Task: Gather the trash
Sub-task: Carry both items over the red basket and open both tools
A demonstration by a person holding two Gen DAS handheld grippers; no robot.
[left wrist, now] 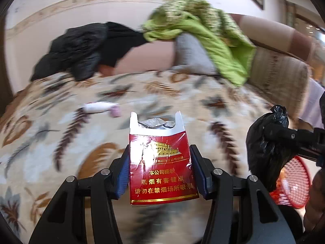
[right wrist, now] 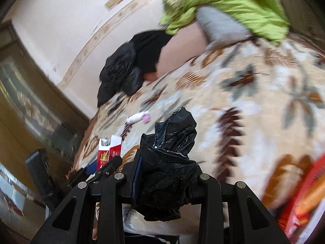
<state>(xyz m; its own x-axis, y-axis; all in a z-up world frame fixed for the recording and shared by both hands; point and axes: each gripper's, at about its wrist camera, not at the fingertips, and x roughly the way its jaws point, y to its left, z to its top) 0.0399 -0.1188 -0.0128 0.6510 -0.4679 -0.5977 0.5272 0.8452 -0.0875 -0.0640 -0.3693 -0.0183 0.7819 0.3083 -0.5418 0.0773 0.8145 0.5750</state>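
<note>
My left gripper [left wrist: 160,158] is shut on a red cigarette pack [left wrist: 160,162] with its white top torn open, held upright above the leaf-patterned bedspread [left wrist: 61,122]. In the right wrist view the same cigarette pack [right wrist: 108,152] shows at the lower left. A crumpled black plastic bag [right wrist: 168,168] is clamped in my right gripper [right wrist: 166,162]; the black bag [left wrist: 266,146] also appears at the right of the left wrist view. A small white and pink wrapper [left wrist: 101,107] lies on the bedspread beyond the pack, and the wrapper [right wrist: 139,118] is seen again from the right.
A red mesh basket [left wrist: 294,183] sits low on the right, its rim [right wrist: 310,187] at the right edge. A black jacket [left wrist: 81,48], a grey pillow [left wrist: 193,55] and a green blanket [left wrist: 213,32] lie at the bed's far end. A wooden cabinet [right wrist: 30,93] stands left.
</note>
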